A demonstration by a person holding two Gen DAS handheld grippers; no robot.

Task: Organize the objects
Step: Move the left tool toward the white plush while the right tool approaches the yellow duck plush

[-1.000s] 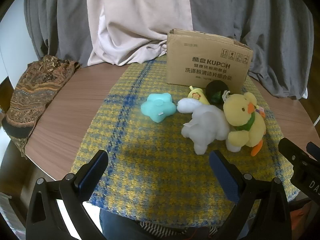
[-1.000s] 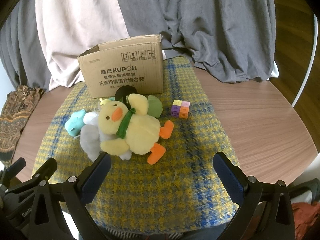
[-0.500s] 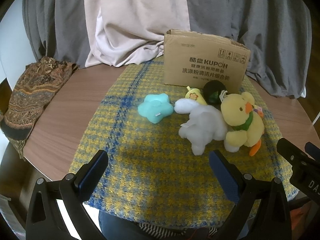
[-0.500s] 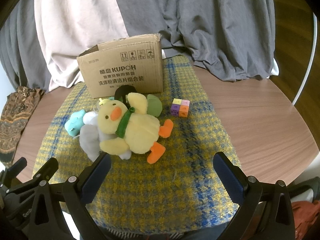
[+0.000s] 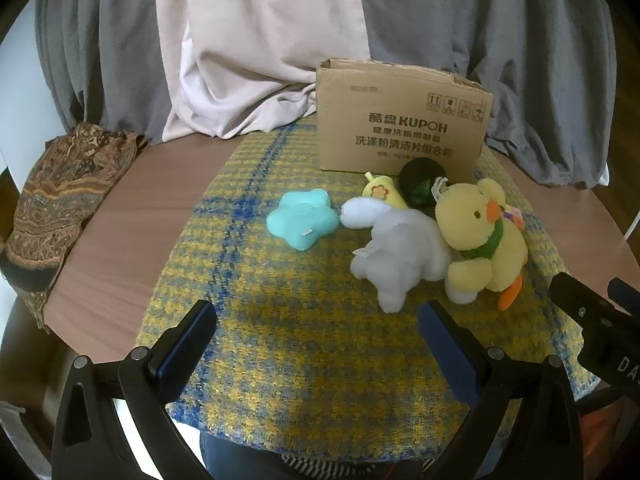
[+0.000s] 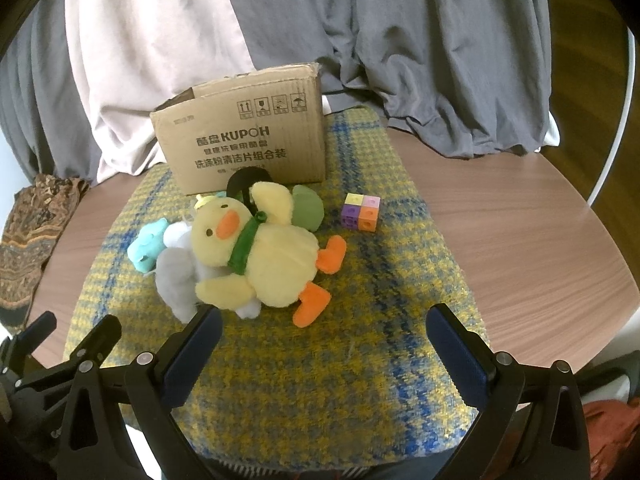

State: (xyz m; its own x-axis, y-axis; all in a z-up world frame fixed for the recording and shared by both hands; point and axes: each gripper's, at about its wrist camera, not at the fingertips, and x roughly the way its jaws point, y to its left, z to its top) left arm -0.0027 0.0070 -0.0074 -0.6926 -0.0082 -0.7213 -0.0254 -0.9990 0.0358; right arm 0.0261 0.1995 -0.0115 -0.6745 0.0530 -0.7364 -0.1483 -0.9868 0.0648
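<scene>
A pile of toys lies on a yellow-blue checked cloth (image 5: 280,320) before an open cardboard box (image 5: 404,120). A yellow duck plush (image 5: 480,240) leans on a white plush (image 5: 400,256). A teal star (image 5: 304,222), a small yellow toy (image 5: 382,196) and a black-green ball (image 5: 420,180) lie beside them. In the right wrist view the duck (image 6: 272,252) sits centre, with the box (image 6: 248,144) behind, a green piece (image 6: 308,212) and a coloured cube block (image 6: 360,212) to its right. My left gripper (image 5: 318,344) and right gripper (image 6: 322,344) are open, empty, near the cloth's front edge.
The cloth covers a round wooden table (image 5: 132,216). A patterned brown fabric (image 5: 60,200) hangs over the table's left edge. Grey and pale curtains (image 5: 260,40) hang behind the box. The right gripper's body (image 5: 596,320) shows at the right of the left wrist view.
Both views have shifted only slightly; the toys sit a little lower in the left wrist view. Nothing was taken hold of or moved.
</scene>
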